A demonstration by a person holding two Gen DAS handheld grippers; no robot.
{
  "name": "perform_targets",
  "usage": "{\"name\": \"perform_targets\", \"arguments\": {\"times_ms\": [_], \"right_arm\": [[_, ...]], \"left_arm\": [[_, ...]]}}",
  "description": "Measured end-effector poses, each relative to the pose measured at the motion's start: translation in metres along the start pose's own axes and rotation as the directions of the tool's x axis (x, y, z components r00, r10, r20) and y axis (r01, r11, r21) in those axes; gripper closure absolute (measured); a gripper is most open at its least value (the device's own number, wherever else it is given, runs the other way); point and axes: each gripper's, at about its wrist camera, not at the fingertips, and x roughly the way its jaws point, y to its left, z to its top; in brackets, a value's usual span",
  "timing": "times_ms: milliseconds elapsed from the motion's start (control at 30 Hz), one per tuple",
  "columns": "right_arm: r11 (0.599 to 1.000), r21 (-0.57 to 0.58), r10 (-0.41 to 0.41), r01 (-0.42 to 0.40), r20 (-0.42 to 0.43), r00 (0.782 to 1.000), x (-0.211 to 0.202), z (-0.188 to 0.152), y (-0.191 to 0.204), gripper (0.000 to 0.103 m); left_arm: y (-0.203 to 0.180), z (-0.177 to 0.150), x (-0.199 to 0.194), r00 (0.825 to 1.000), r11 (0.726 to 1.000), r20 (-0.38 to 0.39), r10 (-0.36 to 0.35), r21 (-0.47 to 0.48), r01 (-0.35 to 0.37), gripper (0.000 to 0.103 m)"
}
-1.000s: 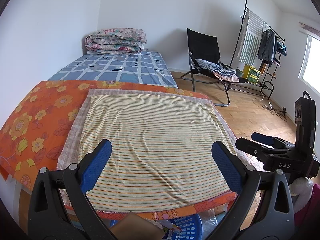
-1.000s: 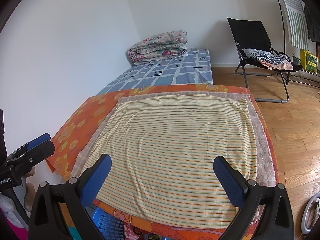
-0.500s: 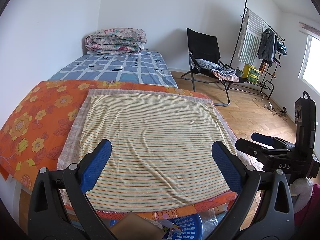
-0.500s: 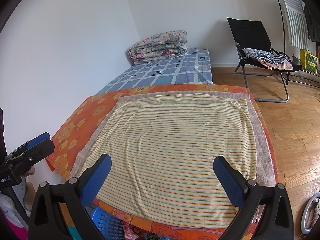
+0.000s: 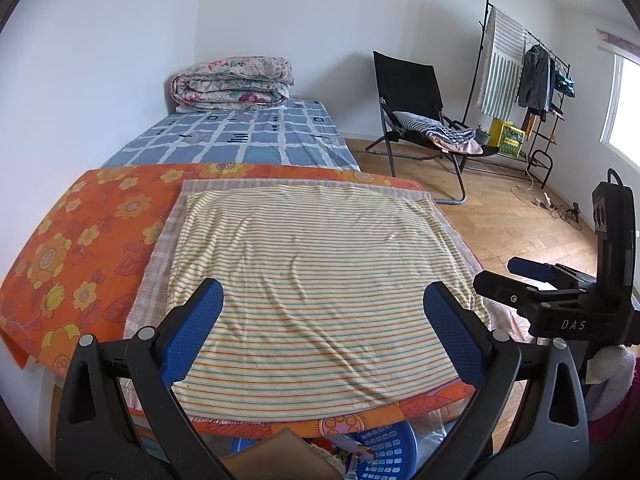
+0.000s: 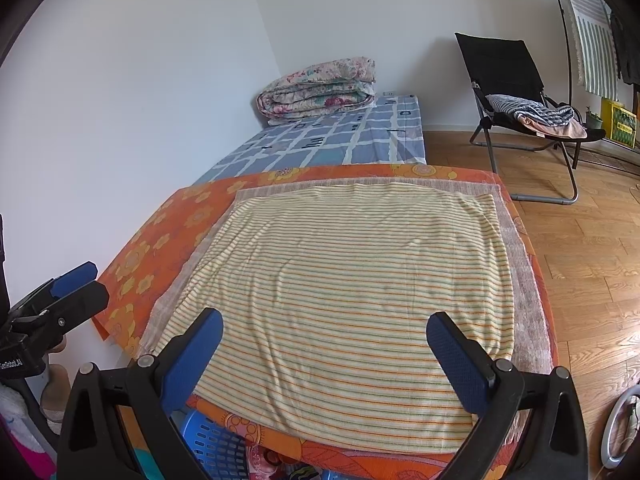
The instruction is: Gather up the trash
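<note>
Flat striped knit cloth (image 5: 316, 280), wide-spread blue-padded left tongs (image 5: 320, 340), right tongs (image 6: 324, 354)

The white letters "DAS" are read on the black body of the right gripper (image 5: 532, 276) in the left wrist view, while small white lettering on the left gripper (image 6: 76, 284) is too blurred to be read.
</note>
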Motion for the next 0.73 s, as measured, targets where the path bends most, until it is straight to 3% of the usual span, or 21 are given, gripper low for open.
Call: {"name": "perform_targets", "arguments": {"times_ms": [733], "right_arm": [[1.000, -0.005, -0.002, 0.002, -0.014, 1.000, 0.0016, -0.0030, 0.0001, 0.000]], "left_arm": [[0.0001, 0.0004, 0.0005, 1.000, 1.000, -0.001, 0.003, 0.001, -0.003, 0.001]]}}
